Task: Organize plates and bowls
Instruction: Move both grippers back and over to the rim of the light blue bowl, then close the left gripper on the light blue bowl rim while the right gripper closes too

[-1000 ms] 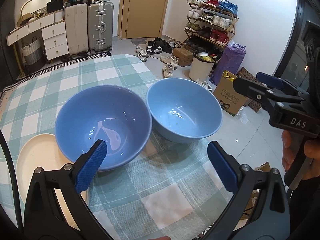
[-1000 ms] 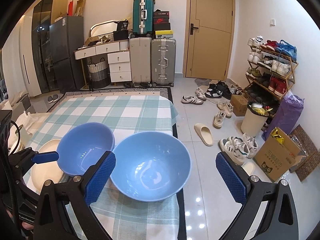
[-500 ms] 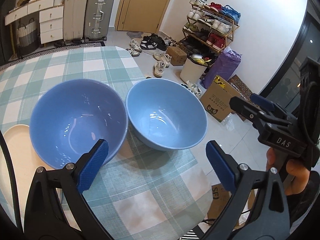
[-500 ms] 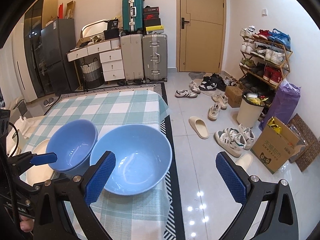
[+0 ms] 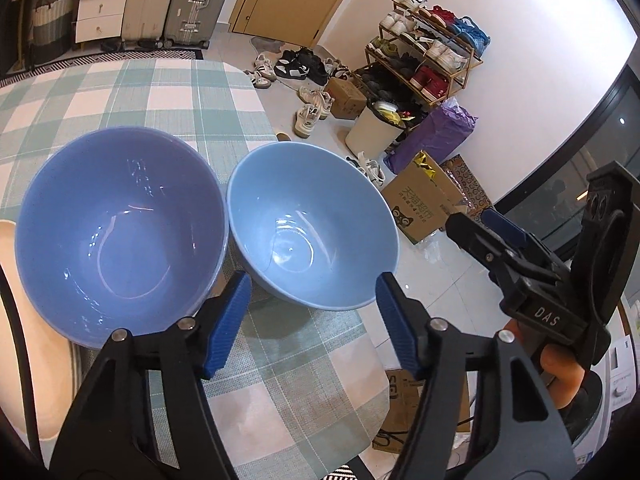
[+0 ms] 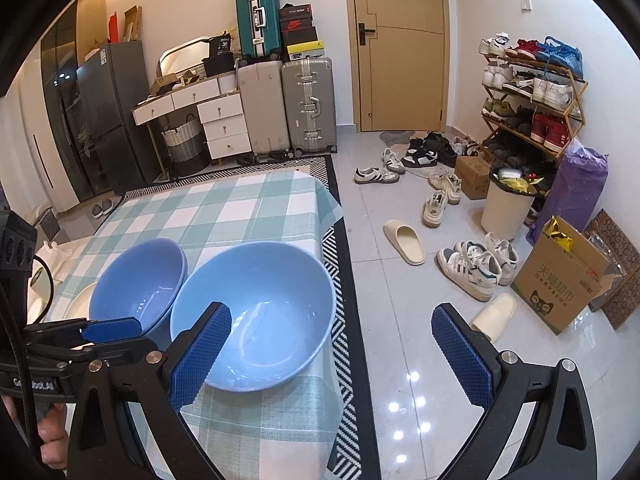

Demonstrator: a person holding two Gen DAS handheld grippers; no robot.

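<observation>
Two empty blue bowls (image 5: 120,232) (image 5: 312,232) upright, rims touching, beside a cream plate (image 5: 36,360) on the checked tablecloth (image 5: 192,96)

Left wrist: close, angled down over the table (image 5: 280,360) | Right wrist: close, angled down from the table's right edge | Shared: both blue bowls (image 5: 120,232) (image 6: 256,316)

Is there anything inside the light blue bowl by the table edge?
Empty. The light blue bowl stands upright, and its bare, shiny bottom shows only reflections in both views.
</observation>
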